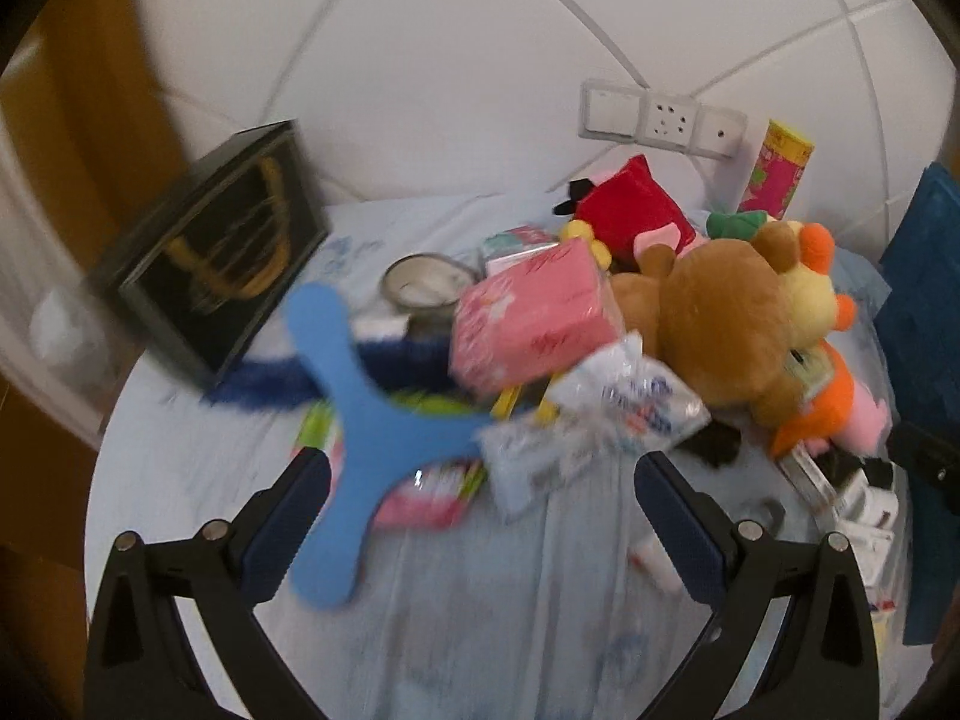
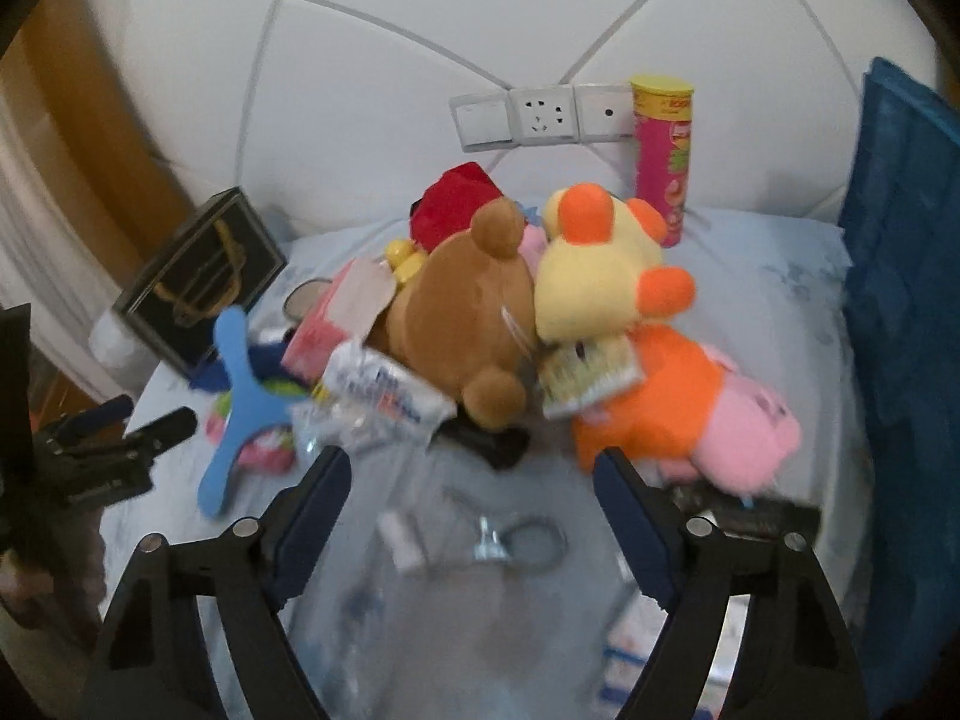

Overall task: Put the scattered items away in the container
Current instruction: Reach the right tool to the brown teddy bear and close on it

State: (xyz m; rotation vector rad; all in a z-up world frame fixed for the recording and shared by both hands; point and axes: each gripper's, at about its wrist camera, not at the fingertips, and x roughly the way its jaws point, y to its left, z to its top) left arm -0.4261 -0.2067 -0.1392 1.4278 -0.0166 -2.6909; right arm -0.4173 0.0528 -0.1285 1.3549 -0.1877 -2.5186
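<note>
Since both views are motion-blurred, I'm judging mostly by shape and colour: the scattered items sit in a heap on a table point(image 2: 750, 276) w/ a pale blue cloth, piled toward the back near the white padded wall. Left claw point(image 1: 480, 483) is released, nothing between the jaws; right claw point(image 2: 474, 477) also spread w/ nothing gripped, hovering over a small metal ring point(image 2: 528, 540) and a white tube point(image 2: 399, 540). The blue bin point(image 2: 900, 300) at the right edge is prob the container, can't see inside it. Brown plush bear point(image 2: 456, 312), yellow-orange plush point(image 2: 600, 276) and orange-pink plush point(image 2: 690, 420) look soft and light; I'd pinch a limb or ear, they'll squash but not slip. Pink tissue pack point(image 1: 528, 312) is squashy, take it across the short side. Crinkly clear packet point(image 1: 624, 402) looks slippery, so grab an edge seam. Blue foam boomerang point(image 1: 342, 420) is flat, semi-stiff, very light; grip one arm edge-on. Pink snack tube point(image 2: 663, 162) stands upright at the back, rigid and smooth, may roll if tipped. Black box point(image 1: 210, 252) at the left is stiff, prob too wide for one claw.
</note>
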